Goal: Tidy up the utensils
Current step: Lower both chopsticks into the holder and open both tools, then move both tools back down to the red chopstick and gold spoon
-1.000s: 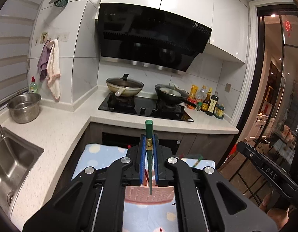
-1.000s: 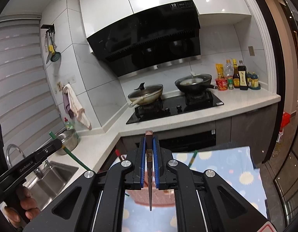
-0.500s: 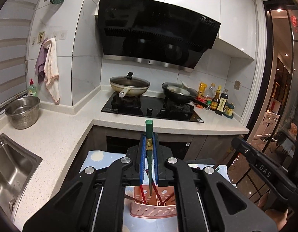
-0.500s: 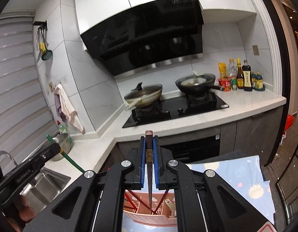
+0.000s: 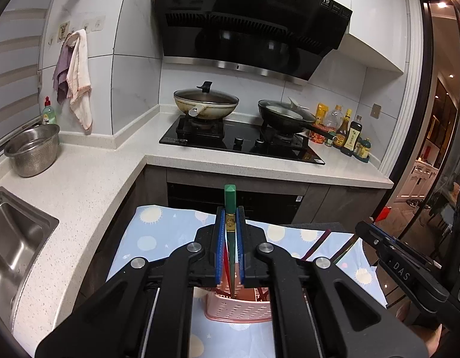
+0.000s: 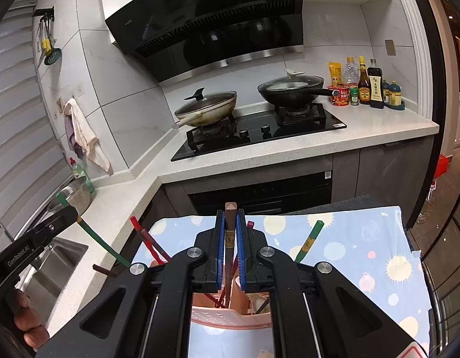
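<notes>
Both grippers have sunk toward the pink perforated plastic basket (image 5: 240, 308), which now fills more of each view below my jaws. My left gripper (image 5: 230, 246) stays clenched on a slim green square-ended chopstick (image 5: 230, 200), gold band between the blue pads, tip pointing down into the basket. My right gripper (image 6: 230, 246) is clamped on a matching brown chopstick (image 6: 230, 211), its tip likewise over the basket, among red chopsticks (image 6: 146, 238). Beneath lies a pale blue sun-print cloth (image 6: 364, 238); beyond, a speckled white stone countertop (image 5: 89, 185).
</notes>
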A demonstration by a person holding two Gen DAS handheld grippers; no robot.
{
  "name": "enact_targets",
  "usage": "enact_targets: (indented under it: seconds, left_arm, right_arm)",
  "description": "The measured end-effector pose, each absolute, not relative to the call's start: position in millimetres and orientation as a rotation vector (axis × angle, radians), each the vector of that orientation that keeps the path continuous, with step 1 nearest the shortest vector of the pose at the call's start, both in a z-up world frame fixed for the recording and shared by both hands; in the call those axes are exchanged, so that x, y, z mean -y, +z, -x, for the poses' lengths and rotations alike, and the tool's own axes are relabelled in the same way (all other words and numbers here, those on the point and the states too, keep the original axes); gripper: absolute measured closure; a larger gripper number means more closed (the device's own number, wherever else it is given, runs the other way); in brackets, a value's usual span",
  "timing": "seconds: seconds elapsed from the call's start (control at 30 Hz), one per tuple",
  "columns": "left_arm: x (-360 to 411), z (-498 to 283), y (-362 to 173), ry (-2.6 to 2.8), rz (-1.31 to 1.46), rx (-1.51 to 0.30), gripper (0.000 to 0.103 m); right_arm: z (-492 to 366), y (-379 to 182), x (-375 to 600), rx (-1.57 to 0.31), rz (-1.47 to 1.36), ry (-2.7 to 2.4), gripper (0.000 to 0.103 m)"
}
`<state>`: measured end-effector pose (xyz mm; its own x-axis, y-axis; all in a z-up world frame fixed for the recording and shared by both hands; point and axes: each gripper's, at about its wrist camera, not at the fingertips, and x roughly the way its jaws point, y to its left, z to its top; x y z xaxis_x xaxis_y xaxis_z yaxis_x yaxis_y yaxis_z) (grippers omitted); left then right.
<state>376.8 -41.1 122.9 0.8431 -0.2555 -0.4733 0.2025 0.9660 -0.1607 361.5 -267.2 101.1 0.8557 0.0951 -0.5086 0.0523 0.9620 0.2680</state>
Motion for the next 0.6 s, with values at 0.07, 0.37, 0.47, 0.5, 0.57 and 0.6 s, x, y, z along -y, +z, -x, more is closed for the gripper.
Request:
enact_targets:
  seconds: [0.07, 0.37, 0.47, 0.5, 0.57, 0.6]
  left_arm:
    - [41, -378, 121, -0.241, 0.107, -0.523, 0.096]
    - [39, -379, 114, -0.223, 0.119, -0.553, 0.085]
    - [40, -377, 113, -0.223, 0.118, -0.557, 0.085]
    - [40, -376, 112, -0.224, 0.117, -0.558, 0.085]
    - [41, -375, 112, -0.222, 0.113, -0.559, 0.085]
    - [41, -373, 112, -0.226, 0.113, -0.56, 0.085]
  right_arm:
    - [-362, 99, 267, -0.551, -0.28, 0.021, 0.095]
    - [-353, 100, 263, -0.536, -0.255, 0.006, 0.084]
    - [-350, 101, 261, -0.533, -0.246, 0.009, 0.084]
    - [-348, 102, 261, -0.532, -0.246, 0.01, 0.084]
    - [-345, 103, 260, -0.531, -0.239, 0.012, 0.084]
    - [-343, 103, 259, -0.531, -0.236, 0.012, 0.084]
